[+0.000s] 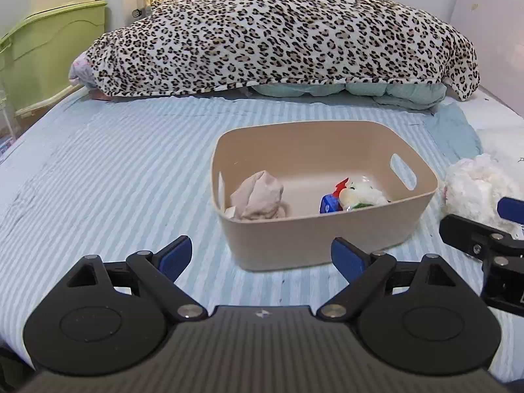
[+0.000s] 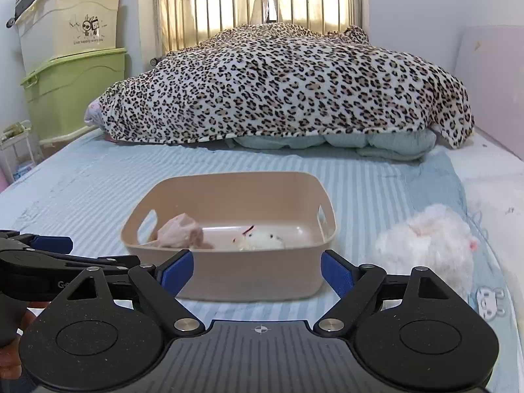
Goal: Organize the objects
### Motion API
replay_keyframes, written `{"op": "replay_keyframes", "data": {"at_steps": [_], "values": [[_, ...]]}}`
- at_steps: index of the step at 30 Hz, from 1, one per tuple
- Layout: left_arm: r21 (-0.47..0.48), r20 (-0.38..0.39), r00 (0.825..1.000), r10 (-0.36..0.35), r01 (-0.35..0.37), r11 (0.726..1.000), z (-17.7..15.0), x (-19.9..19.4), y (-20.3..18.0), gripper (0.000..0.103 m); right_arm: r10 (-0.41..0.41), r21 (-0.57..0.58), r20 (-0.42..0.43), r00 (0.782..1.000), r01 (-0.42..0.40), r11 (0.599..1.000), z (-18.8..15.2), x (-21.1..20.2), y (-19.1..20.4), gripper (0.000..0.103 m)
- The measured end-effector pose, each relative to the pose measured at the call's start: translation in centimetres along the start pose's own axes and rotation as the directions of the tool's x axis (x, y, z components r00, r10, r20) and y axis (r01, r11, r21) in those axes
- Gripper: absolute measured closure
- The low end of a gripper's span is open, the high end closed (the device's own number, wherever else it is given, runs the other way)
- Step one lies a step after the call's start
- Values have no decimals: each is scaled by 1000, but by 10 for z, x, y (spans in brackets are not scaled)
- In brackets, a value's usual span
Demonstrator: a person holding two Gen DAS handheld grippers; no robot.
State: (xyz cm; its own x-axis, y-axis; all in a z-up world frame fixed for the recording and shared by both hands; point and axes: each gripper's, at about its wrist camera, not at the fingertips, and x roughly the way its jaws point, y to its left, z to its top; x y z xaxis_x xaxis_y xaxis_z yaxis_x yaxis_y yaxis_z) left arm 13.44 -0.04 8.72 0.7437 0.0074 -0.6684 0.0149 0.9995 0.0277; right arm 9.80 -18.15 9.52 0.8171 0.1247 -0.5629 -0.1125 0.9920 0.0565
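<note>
Holding both the left gripper [image 1: 261, 257] and right gripper [image 2: 257, 273] spread and empty, you face the beige bin [image 2: 249, 271], the white plush toy [image 2: 429, 245] lying loose just right.

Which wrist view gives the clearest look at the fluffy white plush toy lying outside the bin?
The right wrist view: the white plush toy shows nearly whole on the bed, just right of the beige bin. In the left wrist view it sits at the frame's right edge, partly hidden behind the right gripper.
</note>
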Motion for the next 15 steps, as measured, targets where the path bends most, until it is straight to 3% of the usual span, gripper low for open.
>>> {"op": "replay_keyframes", "data": {"at_steps": [8, 15], "values": [[-12, -16, 1000, -6, 5, 1000, -21, -31, 13, 11, -9, 13, -1, 1000, 9, 1000, -22, -34, 1, 17], [44, 3, 1000, 9, -9, 999, -40, -53, 13, 11, -2, 6, -17, 1000, 2, 1000, -40, -53, 3, 17]]}}
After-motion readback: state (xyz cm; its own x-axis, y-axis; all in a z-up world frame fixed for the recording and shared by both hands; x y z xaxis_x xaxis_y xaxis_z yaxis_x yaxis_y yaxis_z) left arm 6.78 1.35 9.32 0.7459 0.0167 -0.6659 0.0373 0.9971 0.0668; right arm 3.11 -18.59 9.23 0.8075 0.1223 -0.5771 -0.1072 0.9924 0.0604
